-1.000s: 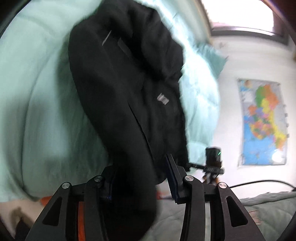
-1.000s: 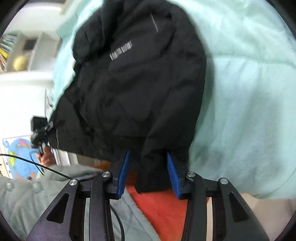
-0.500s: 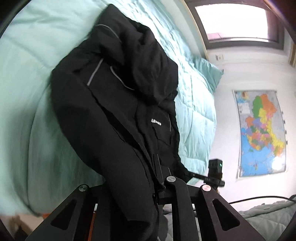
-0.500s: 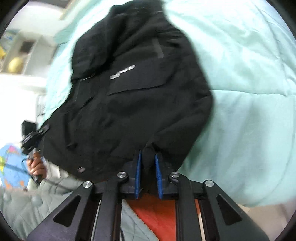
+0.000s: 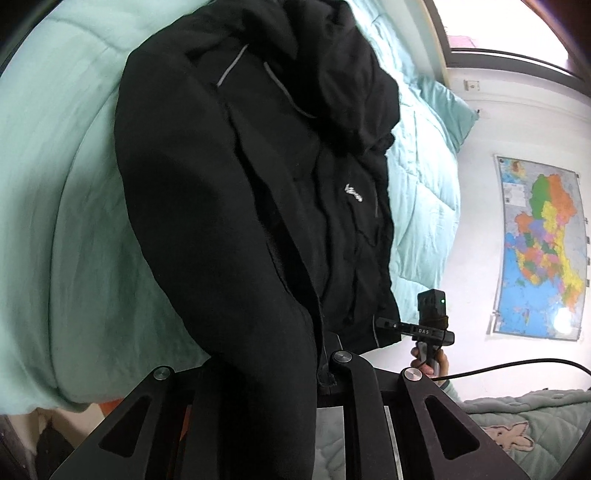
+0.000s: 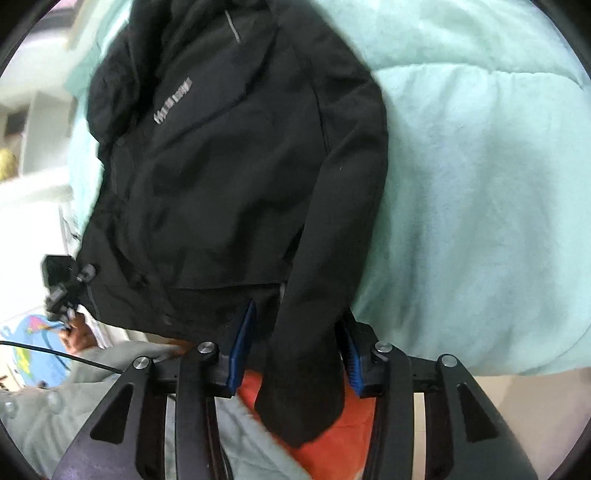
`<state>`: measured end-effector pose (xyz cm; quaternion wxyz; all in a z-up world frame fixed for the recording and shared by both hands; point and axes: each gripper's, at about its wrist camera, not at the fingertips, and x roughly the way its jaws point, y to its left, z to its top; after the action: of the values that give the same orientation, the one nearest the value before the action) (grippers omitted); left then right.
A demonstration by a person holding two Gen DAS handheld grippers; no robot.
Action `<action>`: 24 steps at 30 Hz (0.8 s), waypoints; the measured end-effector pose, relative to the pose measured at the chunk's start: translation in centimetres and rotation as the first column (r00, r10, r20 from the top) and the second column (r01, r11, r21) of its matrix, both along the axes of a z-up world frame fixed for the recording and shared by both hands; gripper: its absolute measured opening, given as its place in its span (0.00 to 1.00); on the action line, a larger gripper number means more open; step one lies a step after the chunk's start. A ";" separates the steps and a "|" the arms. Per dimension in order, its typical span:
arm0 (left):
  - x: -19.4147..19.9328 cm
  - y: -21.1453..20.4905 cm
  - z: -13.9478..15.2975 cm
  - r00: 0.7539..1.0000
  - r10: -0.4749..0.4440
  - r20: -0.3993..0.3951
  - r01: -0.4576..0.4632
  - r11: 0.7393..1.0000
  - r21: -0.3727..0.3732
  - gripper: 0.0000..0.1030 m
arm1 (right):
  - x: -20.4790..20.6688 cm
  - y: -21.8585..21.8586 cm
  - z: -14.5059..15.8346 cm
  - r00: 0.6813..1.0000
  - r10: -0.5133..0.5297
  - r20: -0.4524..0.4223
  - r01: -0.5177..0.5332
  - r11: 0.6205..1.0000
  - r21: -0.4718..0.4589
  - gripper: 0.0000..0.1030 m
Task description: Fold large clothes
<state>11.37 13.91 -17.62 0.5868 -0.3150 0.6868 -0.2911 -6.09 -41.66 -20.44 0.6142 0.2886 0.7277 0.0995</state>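
A black jacket [image 5: 258, 184] lies front up on a mint-green duvet [image 5: 55, 221], its hood toward the far end. One sleeve drapes over my left gripper [image 5: 321, 369], which is shut on the jacket's front edge near the hem; its fingertips are hidden under fabric. In the right wrist view the jacket [image 6: 229, 166] fills the middle. My right gripper [image 6: 298, 321] is opening, and its blue pads [image 6: 242, 343] stand apart. The other sleeve's cuff [image 6: 306, 369] hangs loose between them.
The duvet [image 6: 480, 184] falls away over the bed's near edge, with an orange sheet [image 6: 332, 443] below. A wall map [image 5: 539, 251], a window [image 5: 498, 26] and a pillow [image 5: 443, 107] are at the right. A person's quilted grey-green sleeve [image 5: 535, 424] is close by.
One second ago both pairs of jaws stood apart around the fabric, then both shut on it. Now the left stays shut and the right has opened off the cuff.
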 end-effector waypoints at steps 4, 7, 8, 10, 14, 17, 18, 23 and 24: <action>-0.3 -0.1 1.2 0.997 0.026 0.079 -0.027 1.000 0.013 0.14 | 0.6 1.0 2.4 0.993 0.090 0.076 -0.084 0.994 -0.075 0.14; 0.7 0.9 2.8 0.986 0.124 0.110 -0.118 0.991 -0.062 0.13 | 2.1 0.1 5.6 0.983 0.001 0.185 0.001 1.000 -0.009 0.13; 1.4 1.3 3.6 0.978 0.165 0.127 -0.155 0.984 -0.087 0.13 | 2.8 -0.3 6.7 0.975 -0.033 0.221 0.030 0.999 0.016 0.13; 2.9 1.9 5.0 0.960 0.230 0.158 -0.211 0.969 -0.127 0.13 | 5.0 -1.4 9.7 0.945 -0.097 0.314 0.077 0.994 0.076 0.13; 6.5 3.1 8.4 0.915 0.339 0.221 -0.298 0.934 -0.197 0.13 | 9.0 -2.6 14.7 0.882 -0.129 0.453 0.090 0.990 0.106 0.13; 8.9 3.8 10.8 0.891 0.362 0.273 -0.311 0.926 -0.215 0.13 | 11.7 -2.9 18.1 0.826 -0.190 0.531 0.125 0.980 0.155 0.13; 9.6 3.9 11.6 0.885 0.363 0.292 -0.306 0.925 -0.224 0.13 | 12.6 -3.3 19.0 0.809 -0.212 0.548 0.134 0.975 0.179 0.13; 16.0 3.5 14.3 0.879 0.386 0.280 -0.330 0.916 -0.228 0.20 | 20.3 -4.8 23.3 0.721 -0.235 0.652 0.163 0.972 0.170 0.13; 17.5 3.5 14.3 0.879 0.400 0.261 -0.345 0.910 -0.231 0.21 | 22.2 -5.1 23.1 0.725 -0.236 0.647 0.175 0.972 0.159 0.13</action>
<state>28.91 17.44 -3.32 0.6996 -0.4442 0.4862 -0.2772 16.13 -46.76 2.64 0.8258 0.3398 0.4214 0.1580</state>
